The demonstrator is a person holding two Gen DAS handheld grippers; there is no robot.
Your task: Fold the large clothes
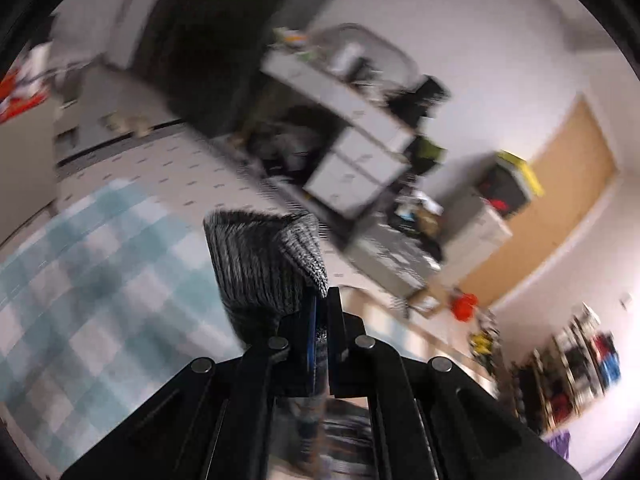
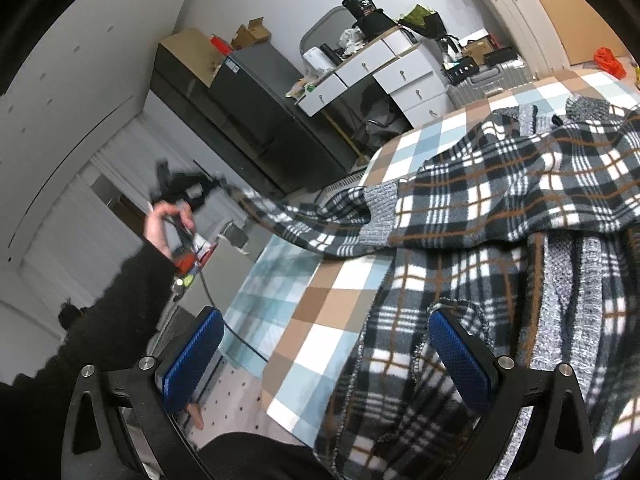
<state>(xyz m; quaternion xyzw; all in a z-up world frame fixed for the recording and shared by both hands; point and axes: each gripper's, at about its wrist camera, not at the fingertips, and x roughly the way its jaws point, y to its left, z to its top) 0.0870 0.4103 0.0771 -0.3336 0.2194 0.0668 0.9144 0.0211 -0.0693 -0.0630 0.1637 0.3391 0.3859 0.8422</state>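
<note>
white drawer desk | black cabinet | silver suitcase | checked bedsheet

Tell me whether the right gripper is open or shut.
Open: the right gripper has its blue pads wide apart, gripping nothing, above the plaid garment.

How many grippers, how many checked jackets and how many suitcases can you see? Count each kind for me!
Grippers: 2, the left gripper pinching the grey knit cuff, the right gripper wide open.
Checked jackets: 1, the plaid jacket lying on the bed.
Suitcases: 2, one silver suitcase, one cream suitcase.
Total: 5
</note>
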